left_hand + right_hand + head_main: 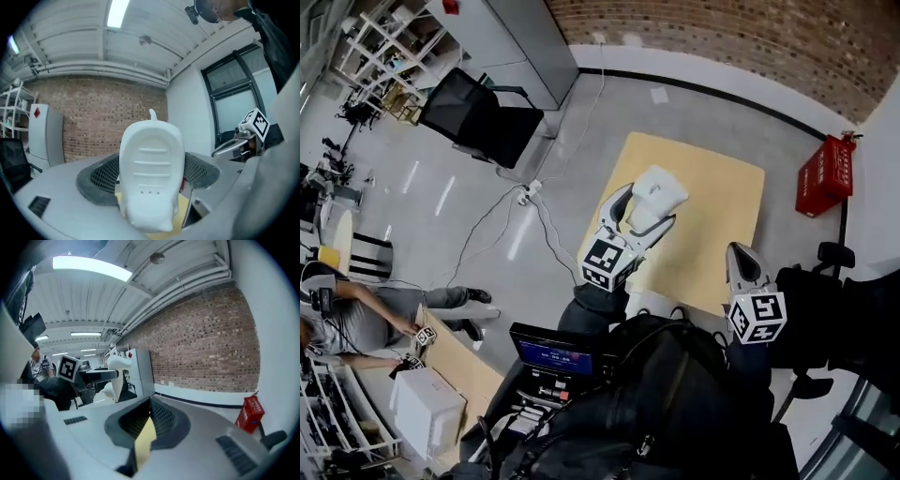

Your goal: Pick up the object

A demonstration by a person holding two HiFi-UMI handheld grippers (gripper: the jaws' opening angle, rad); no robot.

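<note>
A white moulded plastic object (659, 192), ribbed on its flat face, is held up above the yellow table (712, 234). My left gripper (643, 212) is shut on it from both sides. In the left gripper view the object (151, 168) stands upright between the mesh pads (101, 180) and fills the middle of the left gripper (151, 185). My right gripper (742, 255) hangs near the table's front right edge, shut and holding nothing. In the right gripper view, the right gripper (150, 420) shows only a sliver of yellow table below its closed pads. The left gripper (96, 376) with the white object (119, 365) shows at the left there.
A red crate (825, 173) stands on the floor right of the table. A black chair (478, 117) and a power strip with cables (530, 192) lie to the left. A person (356, 319) sits on the floor at far left. A small screen (551, 354) is below me.
</note>
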